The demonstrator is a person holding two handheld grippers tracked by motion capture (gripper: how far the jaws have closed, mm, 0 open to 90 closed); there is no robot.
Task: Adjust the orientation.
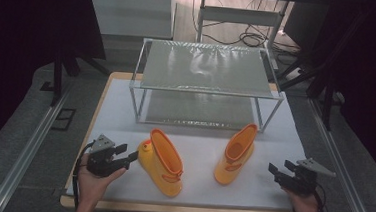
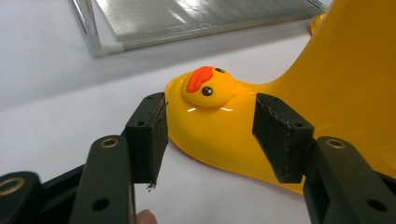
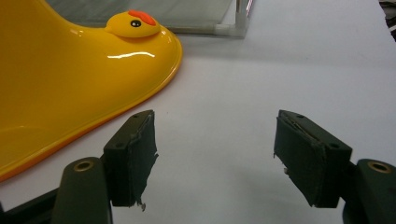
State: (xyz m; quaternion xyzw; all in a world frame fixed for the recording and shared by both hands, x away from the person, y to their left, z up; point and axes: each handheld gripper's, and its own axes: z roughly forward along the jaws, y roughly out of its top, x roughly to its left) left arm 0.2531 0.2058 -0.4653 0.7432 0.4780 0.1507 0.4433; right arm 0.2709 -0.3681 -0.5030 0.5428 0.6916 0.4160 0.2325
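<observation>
Two glossy yellow rubber boots rest on the white tabletop [image 1: 195, 186]. The left boot [image 1: 163, 165] has a duck face [image 2: 208, 86] on its toe. My left gripper [image 1: 128, 155] is open, and its pads [image 2: 149, 135] flank that toe [image 2: 210, 135] without pressing on it. The right boot [image 1: 234, 155] stands nearer the table's right side, and its duck-faced toe [image 3: 133, 23] points toward the rack. To the right of that boot [image 3: 65, 88], my right gripper [image 1: 275, 171] is open, with bare table between its jaws [image 3: 215, 154].
A two-tier metal rack [image 1: 206, 69] with grey shelves stands at the back of the table, just behind the boots; its corner post [image 2: 100, 44] is close beyond the left boot. Cables lie on the floor behind. The table's front edge [image 1: 179, 208] is near my hands.
</observation>
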